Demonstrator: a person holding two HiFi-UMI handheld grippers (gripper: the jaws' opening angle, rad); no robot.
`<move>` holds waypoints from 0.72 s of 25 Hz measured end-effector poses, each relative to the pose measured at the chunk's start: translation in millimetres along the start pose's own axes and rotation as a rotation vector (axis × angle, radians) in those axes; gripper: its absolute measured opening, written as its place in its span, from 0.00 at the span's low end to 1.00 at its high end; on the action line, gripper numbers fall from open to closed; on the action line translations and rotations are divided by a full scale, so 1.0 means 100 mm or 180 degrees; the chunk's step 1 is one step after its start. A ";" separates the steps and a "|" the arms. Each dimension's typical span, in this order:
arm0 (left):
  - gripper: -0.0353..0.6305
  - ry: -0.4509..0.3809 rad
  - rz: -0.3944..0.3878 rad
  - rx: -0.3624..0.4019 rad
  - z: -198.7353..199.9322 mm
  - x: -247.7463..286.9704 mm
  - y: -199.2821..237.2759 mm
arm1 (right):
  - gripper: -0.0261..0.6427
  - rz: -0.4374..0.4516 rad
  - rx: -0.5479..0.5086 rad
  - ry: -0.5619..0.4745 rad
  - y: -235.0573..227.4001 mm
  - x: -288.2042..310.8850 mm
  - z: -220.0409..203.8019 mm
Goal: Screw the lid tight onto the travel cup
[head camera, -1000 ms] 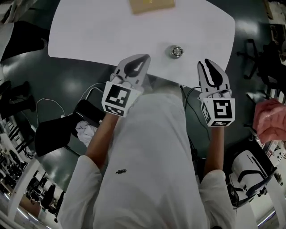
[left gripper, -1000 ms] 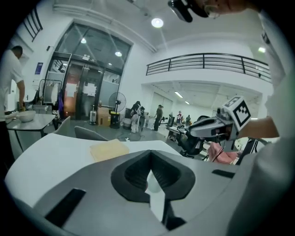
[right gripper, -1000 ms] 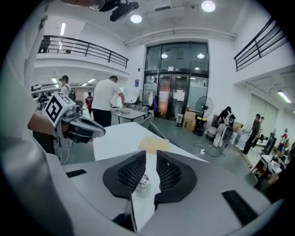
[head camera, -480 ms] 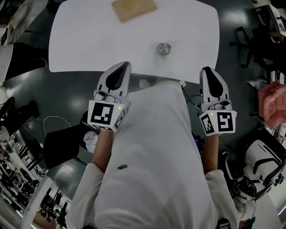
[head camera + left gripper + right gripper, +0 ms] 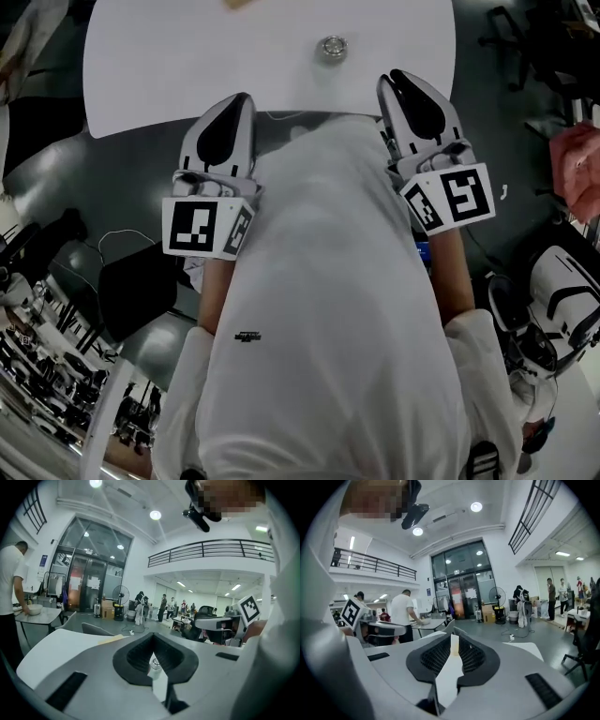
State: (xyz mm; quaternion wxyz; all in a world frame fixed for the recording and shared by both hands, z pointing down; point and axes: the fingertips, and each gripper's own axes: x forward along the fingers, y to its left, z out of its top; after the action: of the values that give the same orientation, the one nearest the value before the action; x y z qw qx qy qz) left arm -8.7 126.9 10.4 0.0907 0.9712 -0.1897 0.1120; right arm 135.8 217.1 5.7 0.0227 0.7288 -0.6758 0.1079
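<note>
The travel cup (image 5: 331, 47), a small metal-topped cup seen from above, stands alone on the white table (image 5: 169, 56) near its front edge. In the left gripper view the cup (image 5: 154, 663) shows far off through the slit between the jaws. My left gripper (image 5: 240, 99) is held by the torso, just short of the table edge, shut and empty. My right gripper (image 5: 395, 79) reaches the table edge, to the right of the cup and nearer me, also shut on nothing. The cup is apart from both grippers. I cannot tell the lid apart from the cup.
A tan flat object (image 5: 238, 3) lies at the table's far side, mostly cut off. Dark floor surrounds the table, with a black chair (image 5: 131, 286) and cable at left and a pink cloth (image 5: 579, 155) at right. Other people and tables stand far off in the hall.
The right gripper's jaws have closed from a small gap. The table and cup have slid up in the head view. Both grippers now sit closer beside the torso.
</note>
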 end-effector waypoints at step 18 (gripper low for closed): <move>0.06 0.0113 -0.0214 0.0027 -0.08 0.15 -0.39 | 0.08 0.0075 -0.0425 0.0238 -0.04 -0.24 -0.13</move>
State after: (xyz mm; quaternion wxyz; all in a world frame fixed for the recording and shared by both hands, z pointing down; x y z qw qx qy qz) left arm 18.6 159.2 16.1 0.0936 0.9753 -0.1548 0.1270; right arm 136.6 243.1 14.7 0.0952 0.7131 -0.6887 0.0900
